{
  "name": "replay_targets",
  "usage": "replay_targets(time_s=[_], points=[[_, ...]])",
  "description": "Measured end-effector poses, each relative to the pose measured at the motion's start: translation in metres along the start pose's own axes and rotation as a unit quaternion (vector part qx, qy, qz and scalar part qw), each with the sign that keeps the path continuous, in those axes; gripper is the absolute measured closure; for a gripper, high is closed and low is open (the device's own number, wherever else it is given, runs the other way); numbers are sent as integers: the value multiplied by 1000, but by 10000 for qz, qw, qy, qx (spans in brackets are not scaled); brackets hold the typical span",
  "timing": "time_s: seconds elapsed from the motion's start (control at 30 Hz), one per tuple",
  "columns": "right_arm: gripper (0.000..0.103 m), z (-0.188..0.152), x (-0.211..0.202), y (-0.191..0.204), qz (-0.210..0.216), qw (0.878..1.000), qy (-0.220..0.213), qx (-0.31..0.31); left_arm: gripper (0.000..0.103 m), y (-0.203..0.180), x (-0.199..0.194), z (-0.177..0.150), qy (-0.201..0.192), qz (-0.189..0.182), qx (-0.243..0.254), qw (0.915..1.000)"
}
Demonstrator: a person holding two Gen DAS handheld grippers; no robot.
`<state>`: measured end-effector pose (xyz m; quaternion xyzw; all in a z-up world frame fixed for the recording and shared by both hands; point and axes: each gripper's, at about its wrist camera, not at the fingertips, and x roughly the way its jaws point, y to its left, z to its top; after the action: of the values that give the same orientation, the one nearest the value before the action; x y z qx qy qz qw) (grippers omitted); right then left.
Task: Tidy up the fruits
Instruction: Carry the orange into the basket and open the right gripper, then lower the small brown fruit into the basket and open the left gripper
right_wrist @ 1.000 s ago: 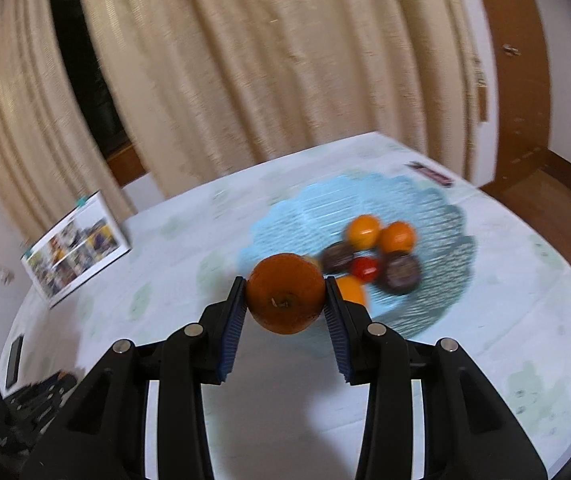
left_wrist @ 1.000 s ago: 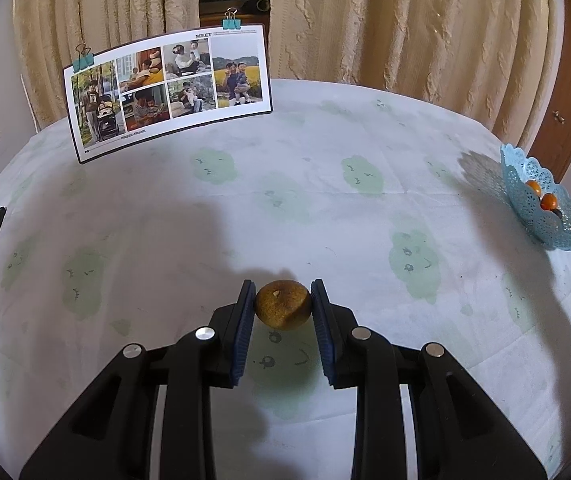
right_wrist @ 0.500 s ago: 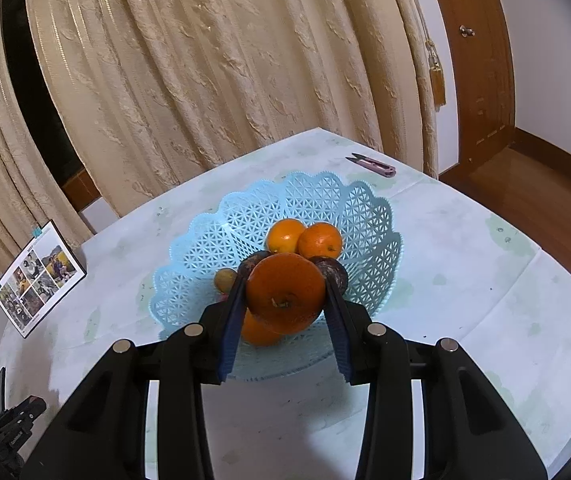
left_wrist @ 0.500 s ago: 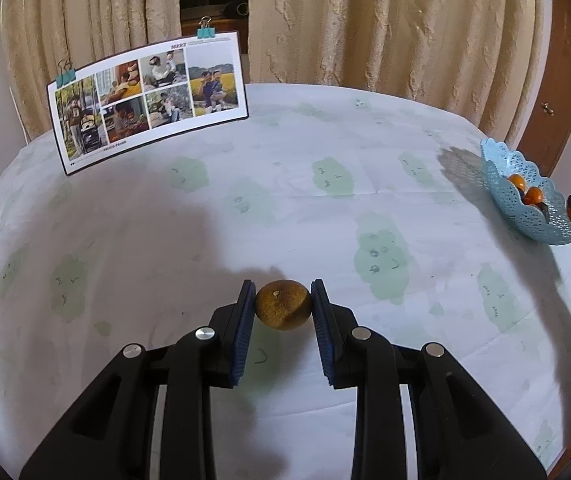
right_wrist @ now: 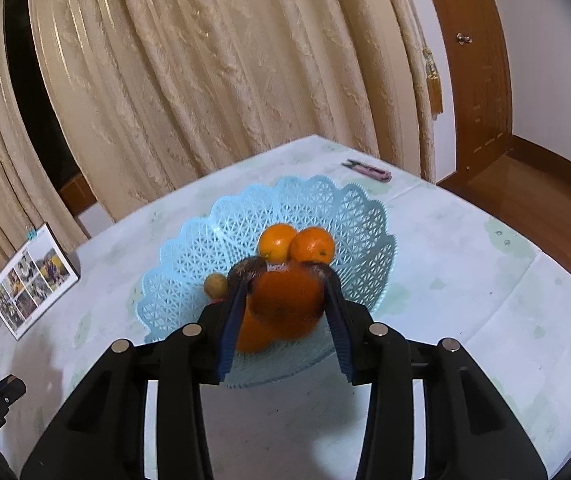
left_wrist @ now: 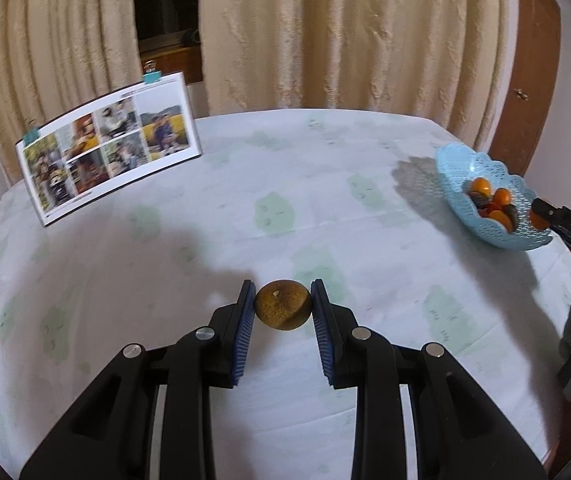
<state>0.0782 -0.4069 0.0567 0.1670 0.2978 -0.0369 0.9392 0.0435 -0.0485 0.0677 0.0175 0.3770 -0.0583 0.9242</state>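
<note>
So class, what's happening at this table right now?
A person is sorting fruit with a two-finger tool in each hand. The right tool is over the blue basket, its jaws opening around an orange above the fruit already inside. The left tool holds a small brown fruit above the tablecloth, well short of the basket. A photo card stands at the far side.

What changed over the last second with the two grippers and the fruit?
The right gripper carried its orange in over the blue basket; its jaws are now opening, the orange between them. The left gripper stayed shut on the brown fruit, shifting toward the basket.
</note>
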Motion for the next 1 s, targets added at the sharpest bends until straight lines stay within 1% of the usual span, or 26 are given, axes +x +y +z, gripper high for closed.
replay_targets(time_s=[0.13, 0.23, 0.3, 0.5, 0.63, 0.8, 0.87, 1.0], points=[[60, 3, -12, -3, -85, 9993, -354, -16, 74, -18, 4, 13, 25, -166, 86, 9998], [59, 2, -21, -5, -392, 9967, -712, -77, 74, -34, 7, 24, 10, -273, 174, 9995], [44, -2, -27, -9, -596, 9937, -952, 26, 74, -47, 10, 32, -6, -393, 248, 9989], [42, -10, -32, -15, -683, 9920, -1063, 78, 74, -89, 24, 59, -30, -731, 467, 9962], [36, -12, -37, -18, -716, 9902, -1185, 153, 74, -124, 33, 74, -121, -927, 678, 9933], [32, -11, -39, -25, -716, 9894, -1224, 312, 74, -157, 47, 85, -160, -1042, 840, 9909], [32, -11, -41, -28, -726, 9887, -1252, 392, 74, -166, 51, 87, -168, -1056, 889, 9903], [27, -10, -43, -33, -742, 9871, -1312, 531, 74, -182, 57, 89, -221, -1067, 1015, 9888]])
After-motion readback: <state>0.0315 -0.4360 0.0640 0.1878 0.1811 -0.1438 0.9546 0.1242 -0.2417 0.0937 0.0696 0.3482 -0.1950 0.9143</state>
